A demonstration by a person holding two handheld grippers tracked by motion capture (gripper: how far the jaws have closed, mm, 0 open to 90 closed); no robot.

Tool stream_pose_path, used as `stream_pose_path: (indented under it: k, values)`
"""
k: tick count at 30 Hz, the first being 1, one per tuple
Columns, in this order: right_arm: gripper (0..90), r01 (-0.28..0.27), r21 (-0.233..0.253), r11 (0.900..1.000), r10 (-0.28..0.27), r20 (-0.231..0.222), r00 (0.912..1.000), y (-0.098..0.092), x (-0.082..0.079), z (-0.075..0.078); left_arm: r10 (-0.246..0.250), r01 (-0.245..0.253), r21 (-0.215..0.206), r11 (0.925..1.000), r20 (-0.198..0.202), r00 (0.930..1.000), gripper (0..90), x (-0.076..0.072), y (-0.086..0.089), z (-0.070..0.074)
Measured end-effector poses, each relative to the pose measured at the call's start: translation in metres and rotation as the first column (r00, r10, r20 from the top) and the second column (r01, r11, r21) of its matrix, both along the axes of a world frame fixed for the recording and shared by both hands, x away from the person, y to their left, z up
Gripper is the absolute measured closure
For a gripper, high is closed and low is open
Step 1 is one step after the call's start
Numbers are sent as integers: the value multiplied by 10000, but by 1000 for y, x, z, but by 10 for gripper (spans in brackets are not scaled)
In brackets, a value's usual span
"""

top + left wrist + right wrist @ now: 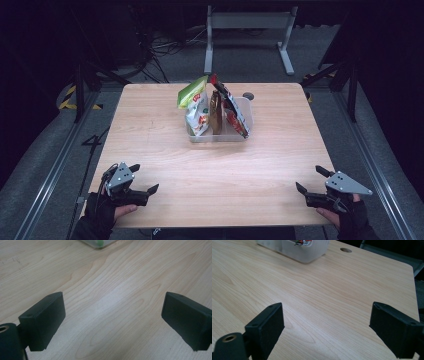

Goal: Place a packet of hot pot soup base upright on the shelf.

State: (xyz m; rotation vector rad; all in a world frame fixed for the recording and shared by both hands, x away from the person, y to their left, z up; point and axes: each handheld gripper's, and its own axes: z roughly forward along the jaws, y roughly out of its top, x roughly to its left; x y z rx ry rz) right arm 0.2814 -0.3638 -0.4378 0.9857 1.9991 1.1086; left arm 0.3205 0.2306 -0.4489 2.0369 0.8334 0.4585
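A clear plastic bin (247, 112) sits mid-table toward the far edge, with three snack bags standing upright inside: a green-topped one (194, 107), a brown one (215, 112) (narrow, in the middle) and a red one (231, 110) leaning.

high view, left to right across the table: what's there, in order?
left gripper, jaws apart → green and white snack bag → brown pouch → red snack bag, all three standing in the clear bin → right gripper, jaws apart.
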Motion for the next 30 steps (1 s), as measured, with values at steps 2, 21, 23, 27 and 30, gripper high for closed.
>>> stream_pose_path:
  k: [2,21,23,27,30]
  values:
    - [122,-29,-46,10000,29,-6,10000,1,0,0,-21,21,-10,10000,-66,10000,57,0,-1,-1]
    - [118,-199,-221,9996,199,0,9998,6,2,0,70,-69,128,9999,-57,10000,51,5,-2,0]
    - [117,-236,-238,9994,235,-35,9997,6,2,0,111,-110,94,9999,-33,9999,51,4,-2,1]
    - [115,-268,-380,9989,265,-72,9996,8,2,0,129,-129,68,9999,35,9999,51,4,-2,3]
    - [115,-255,-402,9989,252,-99,9996,8,2,-1,136,-136,92,9999,30,9999,51,4,-3,3]
